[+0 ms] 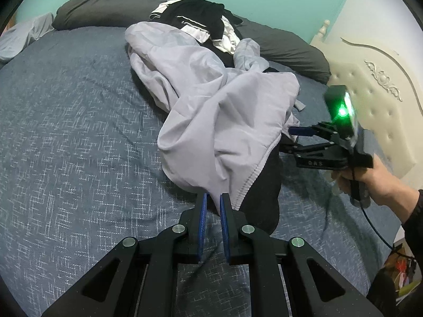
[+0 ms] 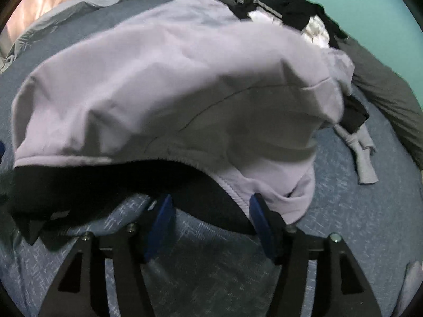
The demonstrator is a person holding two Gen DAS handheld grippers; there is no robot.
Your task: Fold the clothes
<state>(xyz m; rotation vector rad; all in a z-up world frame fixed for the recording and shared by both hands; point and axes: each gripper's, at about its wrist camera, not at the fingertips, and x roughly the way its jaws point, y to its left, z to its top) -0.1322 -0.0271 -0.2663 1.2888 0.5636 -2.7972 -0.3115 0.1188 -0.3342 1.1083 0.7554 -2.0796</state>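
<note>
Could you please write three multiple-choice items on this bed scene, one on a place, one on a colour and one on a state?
1. Where does the pile of black and white clothes lie?
A. at the far end of the bed, against the dark pillows
B. under the left gripper
C. on the floor

2. What colour is the garment in the middle of the bedspread?
A. red
B. pale lilac-grey
C. yellow

3. How do the fingers of the right gripper stand?
A. shut on a pillow
B. out of view
C. spread open at the garment's hem

Answers: 1 A, the pile rests by the pillows near the green wall. 2 B, the fabric is light lilac-grey with a dark lining. 3 C, a wide gap shows between its blue pads, while the left gripper has its fingers close together at the hem.
</note>
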